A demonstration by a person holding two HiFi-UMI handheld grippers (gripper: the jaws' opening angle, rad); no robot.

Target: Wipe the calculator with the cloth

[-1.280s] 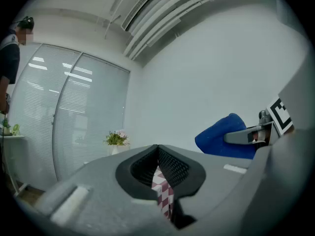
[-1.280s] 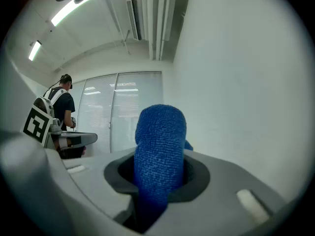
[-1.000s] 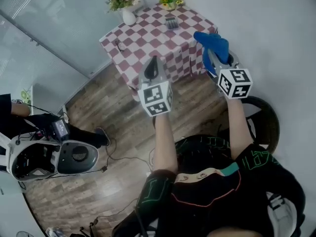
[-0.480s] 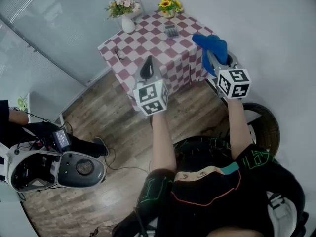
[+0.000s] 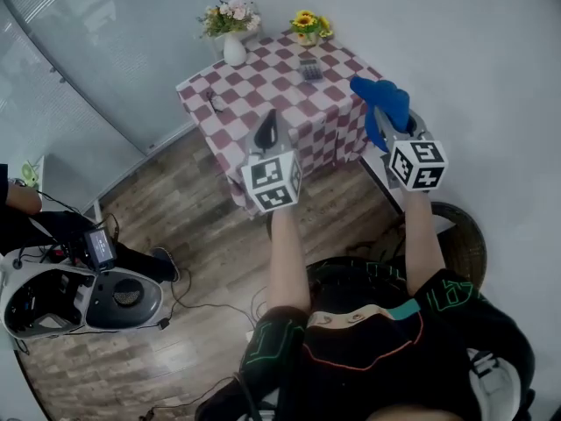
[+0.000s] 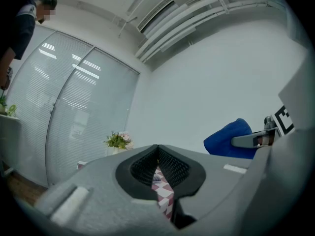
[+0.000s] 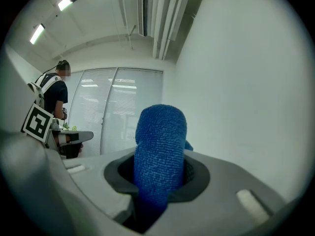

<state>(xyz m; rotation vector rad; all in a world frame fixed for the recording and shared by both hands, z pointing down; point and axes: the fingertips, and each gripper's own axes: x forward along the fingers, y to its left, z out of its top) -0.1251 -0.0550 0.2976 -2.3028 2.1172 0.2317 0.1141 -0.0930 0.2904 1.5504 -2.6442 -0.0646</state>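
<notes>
- The table (image 5: 254, 82) is sitting slightly nearer in the head view than a second ago; the person is probably approaching, and wiping has not begun.
- The calculator (image 5: 309, 67) is lying near the table's far edge.
- The right gripper (image 7: 160, 181) is clamping the blue cloth (image 7: 160, 141); the left gripper (image 6: 157, 151) is pinched together, empty.
- No legible writing is showing.

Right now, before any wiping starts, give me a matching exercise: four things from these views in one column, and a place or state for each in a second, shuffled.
Things:
1. cloth
2. calculator
3. left gripper
4. white vase

Places or states:
A. lying flat on the table, near the yellow flowers
B. shut, with nothing in it
C. clamped in the right gripper
D. standing on the table, holding pink and white flowers

Pairs: 1-C, 2-A, 3-B, 4-D
</notes>
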